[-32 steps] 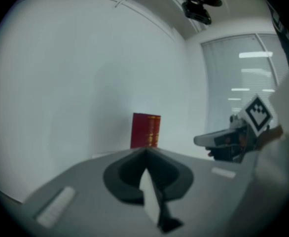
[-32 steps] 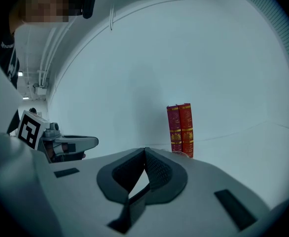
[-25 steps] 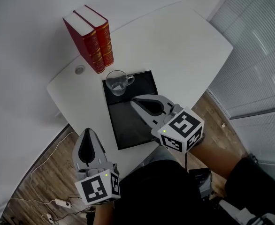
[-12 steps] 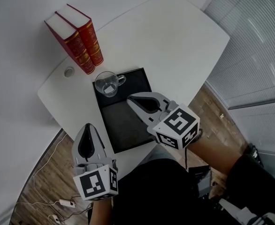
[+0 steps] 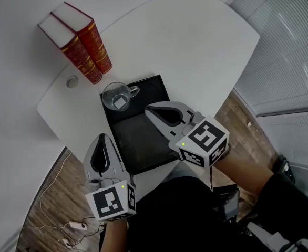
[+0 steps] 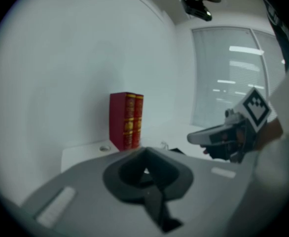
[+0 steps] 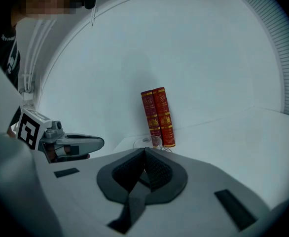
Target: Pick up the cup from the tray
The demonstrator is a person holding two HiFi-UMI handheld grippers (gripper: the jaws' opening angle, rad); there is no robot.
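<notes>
A clear glass cup (image 5: 117, 96) with a handle stands at the far left corner of the black tray (image 5: 135, 140) on the white table (image 5: 196, 56). My right gripper (image 5: 148, 109) hovers over the tray's right half, just near-right of the cup, shut and empty. My left gripper (image 5: 102, 137) hangs over the table's near edge, left of the tray, also shut and empty. In the right gripper view the cup (image 7: 148, 142) peeks above my shut right gripper (image 7: 144, 150), with the left gripper (image 7: 99, 142) off to the side. The left gripper view shows my left gripper (image 6: 144, 150) and the right gripper (image 6: 193, 138).
Two red books (image 5: 75, 40) stand upright behind the cup, also in the gripper views (image 6: 126, 120) (image 7: 158, 115). A small round grommet (image 5: 72, 81) sits in the table near them. Wooden floor with cables (image 5: 64, 230) lies below the near edge; window blinds (image 5: 290, 46) are at the right.
The head view has shifted, so cup and books sit further left. The left gripper has moved forward towards the tray's left side. Both grippers stay shut; the cup stays put.
</notes>
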